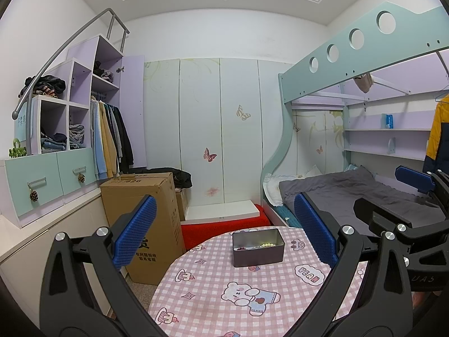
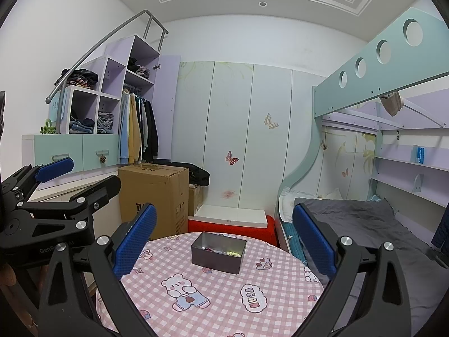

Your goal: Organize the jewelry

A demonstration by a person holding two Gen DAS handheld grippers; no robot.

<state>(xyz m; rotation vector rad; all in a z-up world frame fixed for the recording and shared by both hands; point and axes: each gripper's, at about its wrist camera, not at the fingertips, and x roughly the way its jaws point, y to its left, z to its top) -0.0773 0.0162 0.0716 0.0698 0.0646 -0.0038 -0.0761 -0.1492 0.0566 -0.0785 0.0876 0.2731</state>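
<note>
Both grippers wide apart, holding nothing: left gripper (image 1: 224,231) and right gripper (image 2: 224,234) hover above the tabletop (image 1: 213,286), well short of the tin box (image 1: 257,246). Jewelry (image 1: 259,245) (small beads, some pale green, some dark red) lies loose in the bottom of the box. Risk: beads are tiny and the box walls are tall, so wide pads may miss or pinch several; nudging the light tin could slide it toward the tabletop's far edge
</note>
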